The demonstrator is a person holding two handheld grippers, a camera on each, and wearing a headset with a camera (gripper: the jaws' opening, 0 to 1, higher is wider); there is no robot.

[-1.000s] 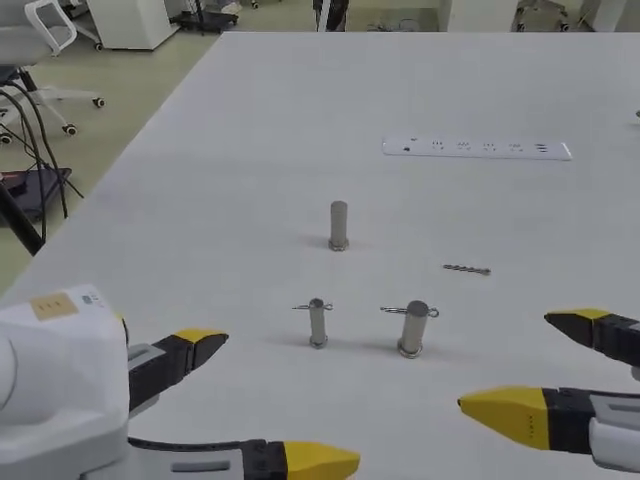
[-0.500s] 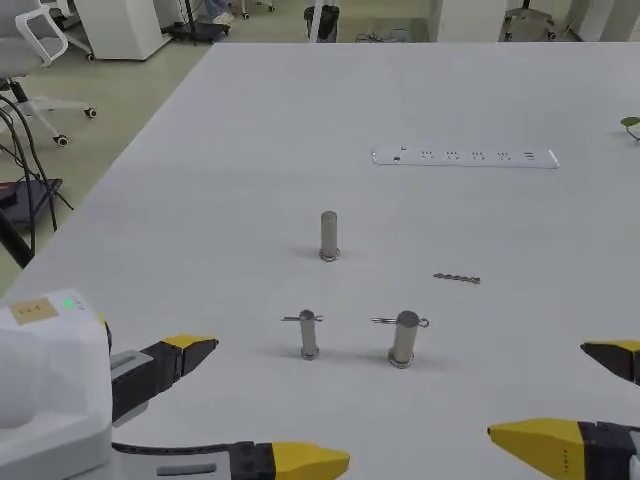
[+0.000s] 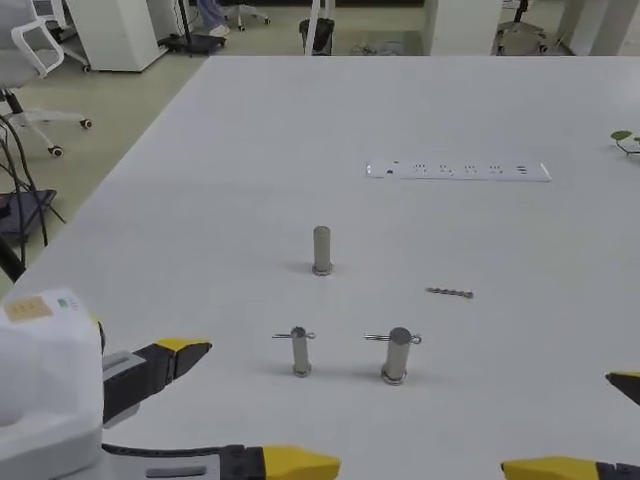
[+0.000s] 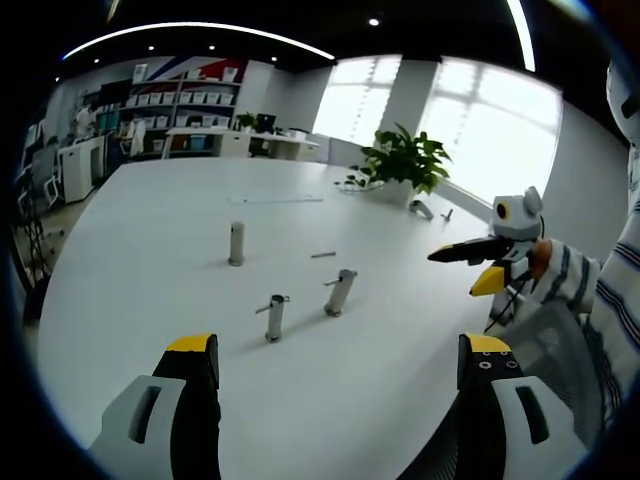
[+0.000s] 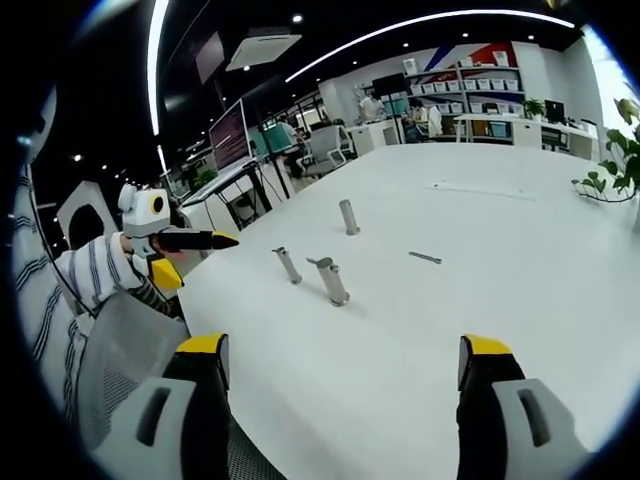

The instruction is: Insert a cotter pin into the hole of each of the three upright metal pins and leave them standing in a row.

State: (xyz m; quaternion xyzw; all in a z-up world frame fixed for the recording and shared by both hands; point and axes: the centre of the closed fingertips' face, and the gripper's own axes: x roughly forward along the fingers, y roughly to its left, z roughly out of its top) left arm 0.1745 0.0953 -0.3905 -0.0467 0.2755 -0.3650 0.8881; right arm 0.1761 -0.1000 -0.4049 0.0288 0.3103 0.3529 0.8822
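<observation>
— Both sets of tongs are spread and empty: left tongs (image 3: 245, 405), right tongs (image 3: 572, 425), both nearer us than the bare metal pin (image 3: 321, 249).

— Our loose cotter pin (image 3: 449, 293) lies flat on the desk (image 3: 300, 130), right of that pin. It's thin, light wire, and likely skittish. We'd nip it near one end, leaving the legs free.

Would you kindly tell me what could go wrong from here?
The loose cotter pin lies flat and thin on the table, so the open right gripper may slip off it. Reaching for the bare metal pin passes the two fitted pins, which could topple.
</observation>
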